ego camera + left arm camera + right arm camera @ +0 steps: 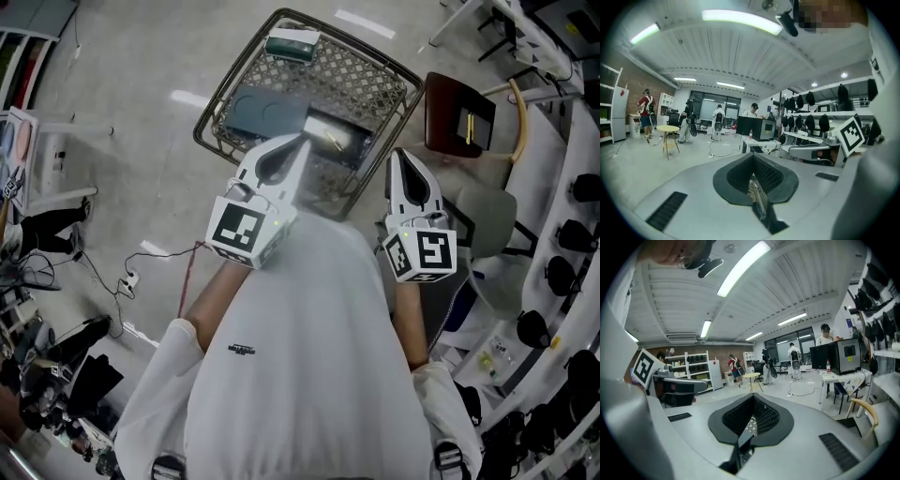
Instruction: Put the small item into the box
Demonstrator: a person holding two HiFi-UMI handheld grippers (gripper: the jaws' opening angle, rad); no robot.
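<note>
In the head view a wire mesh basket (pixel 380 70) stands on the floor ahead of me. Inside it lie a dark teal box (pixel 267 112), a small green and white pack (pixel 292 44) at the far rim, and a shiny dark item (pixel 337 136). My left gripper (pixel 298 145) hangs over the basket's near edge, jaws pressed together with nothing held. My right gripper (pixel 401 155) is level with it, just right of the basket, also shut and empty. Both gripper views look out across the room over shut jaws (pixel 752 157) (pixel 752 397); neither view takes in the basket as a whole.
A brown chair (pixel 459 117) stands right of the basket. A white bench (pixel 562 187) with black headsets runs along the right side. Cables and a plug strip (pixel 129 279) lie on the floor at left. Several people and a small round table (pixel 668 129) are farther off in the room.
</note>
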